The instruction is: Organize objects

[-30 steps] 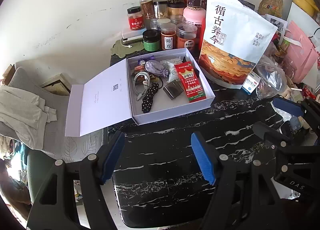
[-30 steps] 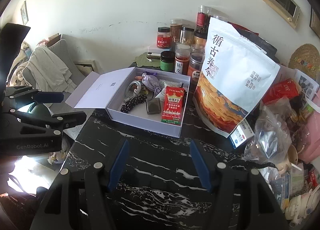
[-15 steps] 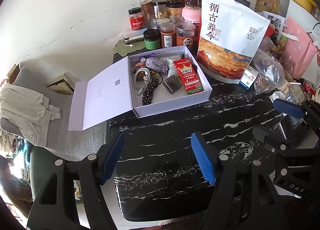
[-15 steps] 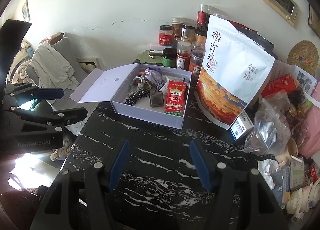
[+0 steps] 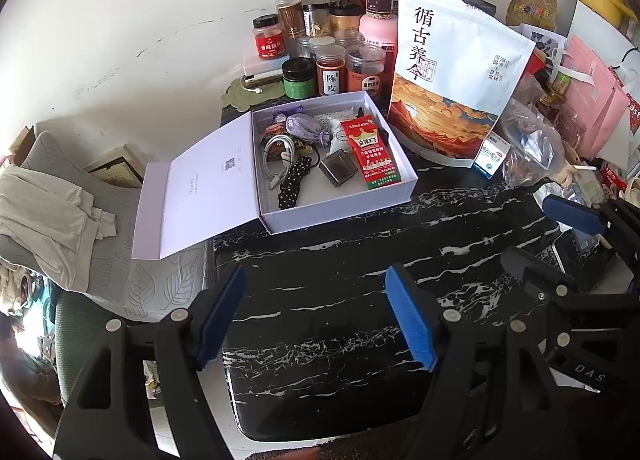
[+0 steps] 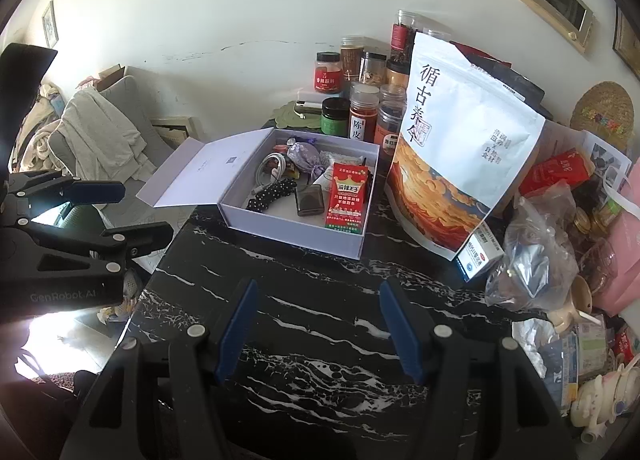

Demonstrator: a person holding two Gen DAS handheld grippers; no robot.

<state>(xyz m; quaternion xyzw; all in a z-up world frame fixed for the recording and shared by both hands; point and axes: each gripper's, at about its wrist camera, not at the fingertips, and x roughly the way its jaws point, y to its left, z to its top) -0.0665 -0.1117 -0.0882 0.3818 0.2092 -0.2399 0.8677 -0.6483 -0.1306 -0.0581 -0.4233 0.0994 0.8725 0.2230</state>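
Observation:
A white box [image 5: 340, 204] lies open on the black marble table [image 5: 340, 320], its lid [image 5: 200, 196] folded out to the left. Inside are a red packet [image 5: 370, 152], a black dotted hair tie [image 5: 294, 184], a white cable [image 5: 280, 152], a lavender sachet [image 5: 306, 128] and a small dark case [image 5: 338, 172]. My left gripper [image 5: 316, 280] hovers over the table short of the box. Its jaws are opening with nothing between them. My right gripper [image 6: 318, 288] stands open and empty, also short of the box [image 6: 292, 232]. Each gripper shows in the other's view: the right gripper [image 5: 530, 228] and the left gripper [image 6: 140, 210].
Several jars [image 5: 332, 72] crowd the wall behind the box. A tall white pouch [image 5: 452, 72] stands to its right, with a small blue-and-white carton [image 5: 492, 158], a clear plastic bag [image 5: 528, 148] and a pink bag [image 5: 596, 100] beyond. A chair with draped cloth [image 5: 48, 212] is off the table's left edge.
In both views the box sits slightly farther off than a second ago. Nothing on the table has moved, and both grippers stay empty.

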